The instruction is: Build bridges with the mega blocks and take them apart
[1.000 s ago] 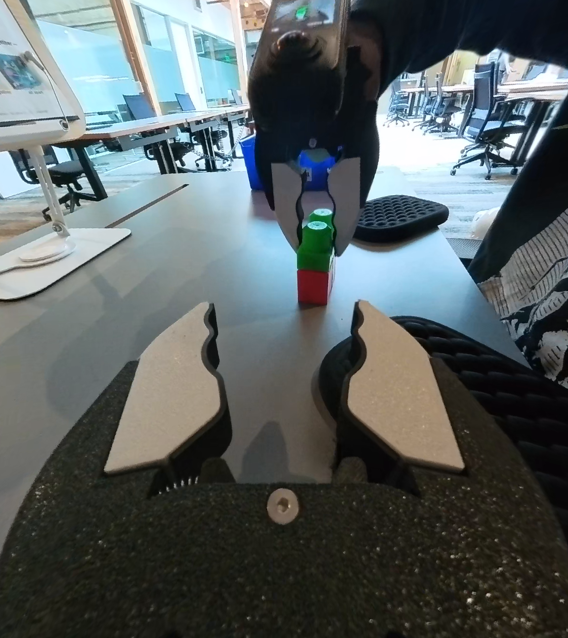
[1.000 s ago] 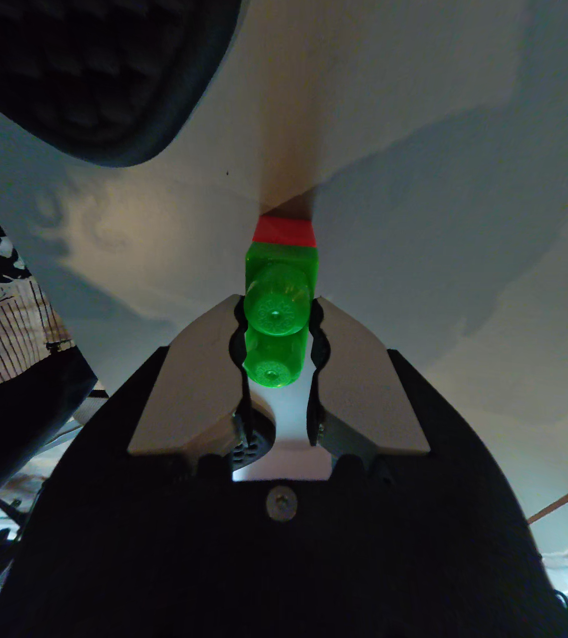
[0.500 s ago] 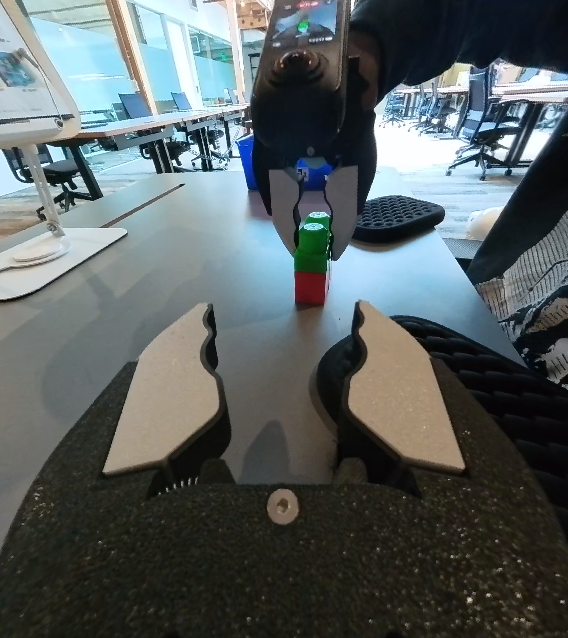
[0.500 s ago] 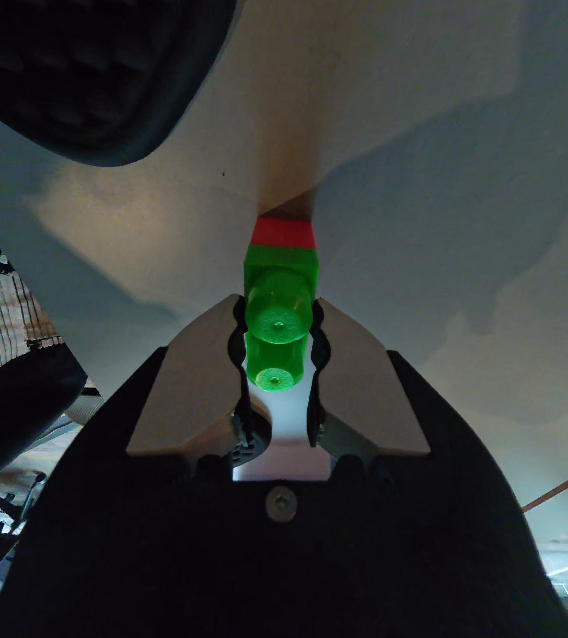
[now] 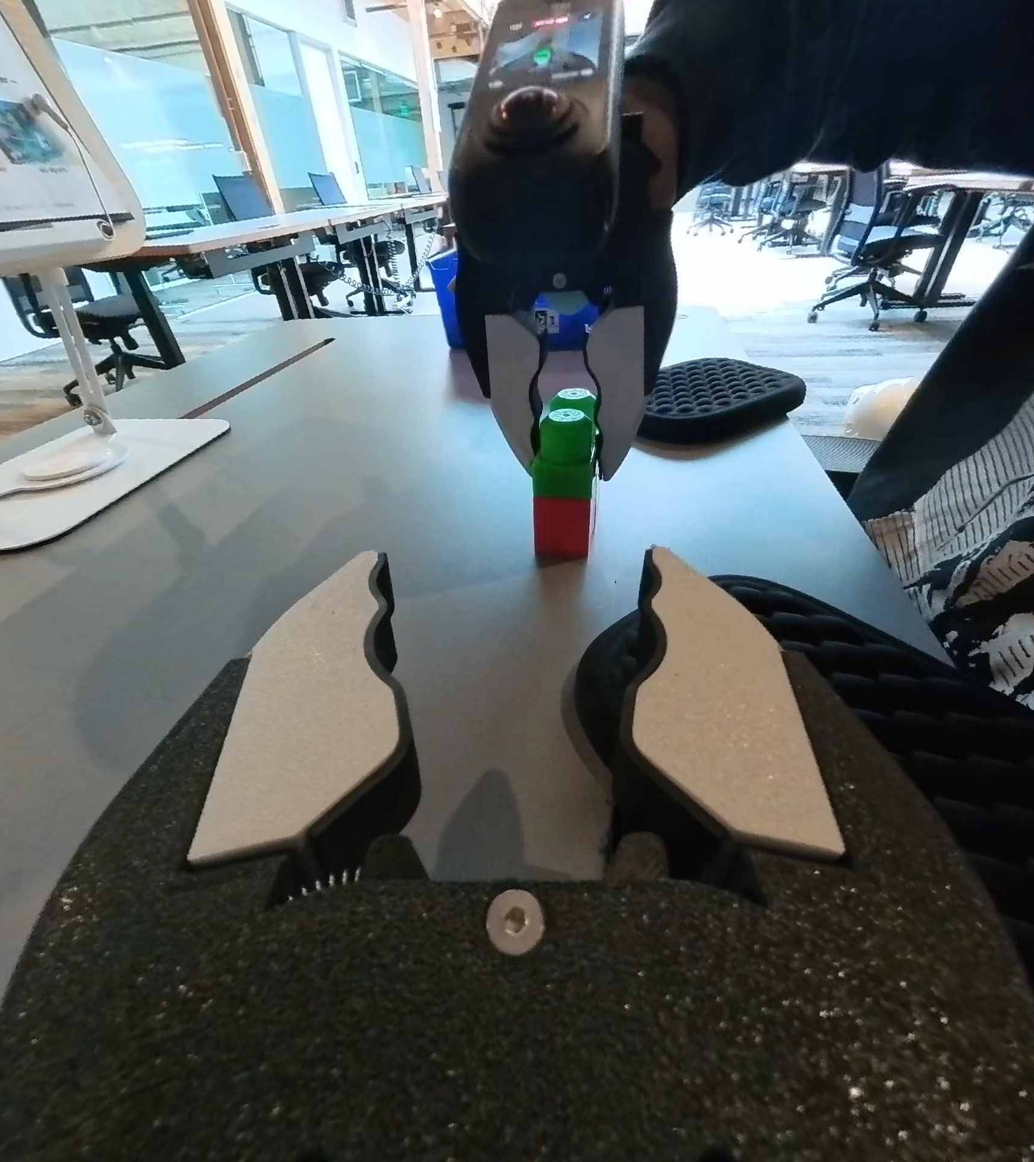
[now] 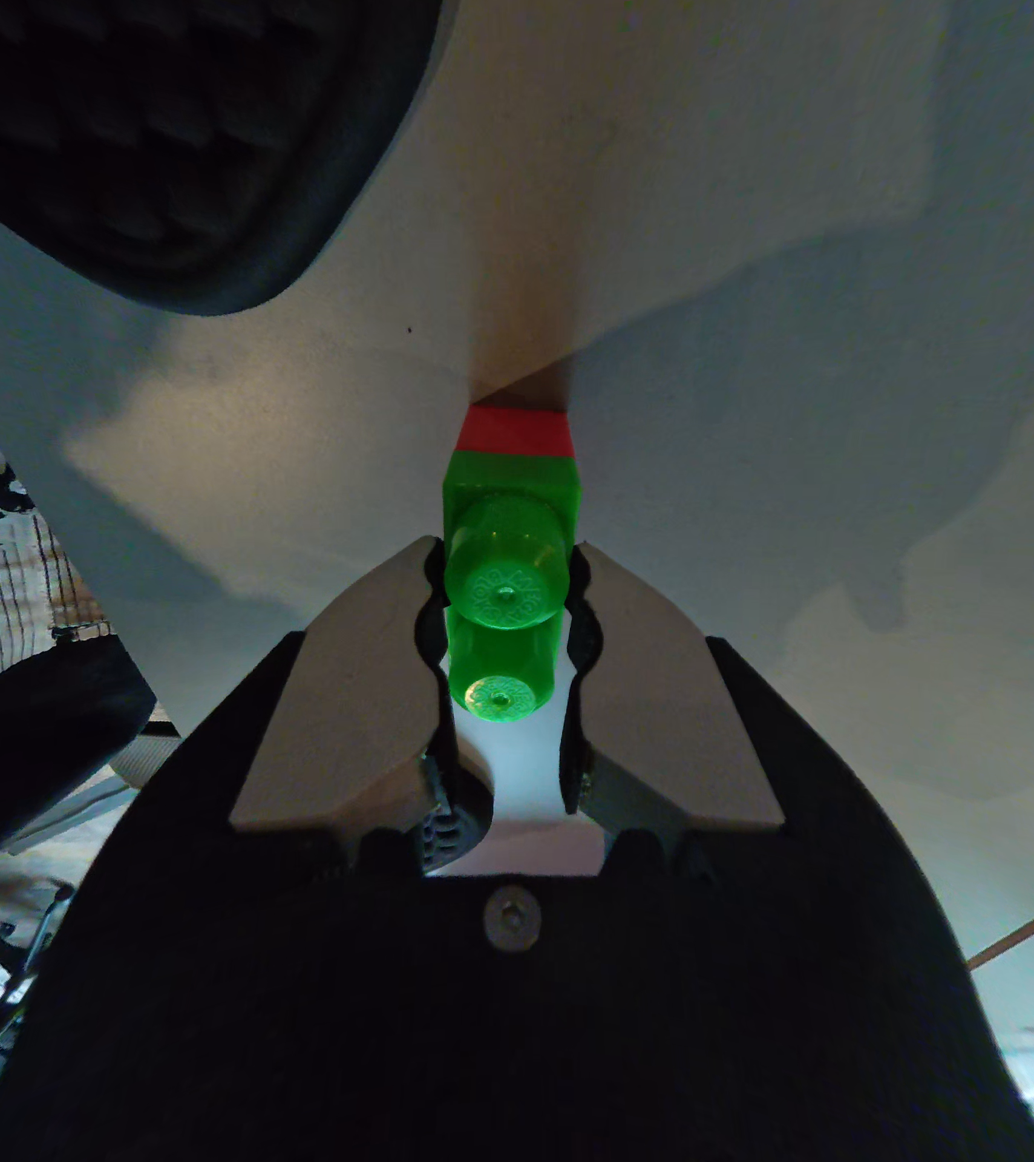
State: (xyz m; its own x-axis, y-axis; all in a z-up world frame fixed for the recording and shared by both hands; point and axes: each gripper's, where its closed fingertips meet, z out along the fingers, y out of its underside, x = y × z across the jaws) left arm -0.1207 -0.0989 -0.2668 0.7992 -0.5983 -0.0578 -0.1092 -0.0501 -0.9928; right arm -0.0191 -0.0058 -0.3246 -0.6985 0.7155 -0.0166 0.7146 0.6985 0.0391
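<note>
Two blocks stand stacked on the table (image 5: 250, 503), a green block (image 5: 563, 459) pressed onto a red block (image 5: 561, 525), at 12 o'clock from the left gripper (image 5: 514, 603), whose jaws gape wide and empty, well short of the stack. From above, the right gripper (image 6: 505, 566) straddles the green block's studs, which run along its jaw line, fingers narrowed to its sides; whether they truly pinch it, I cannot tell. Being nearer, it looks set to lift the green block off.

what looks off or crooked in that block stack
Nothing stands out. The green block sits square on the red block, upright on the table; the right tool straddles its studs.
</note>
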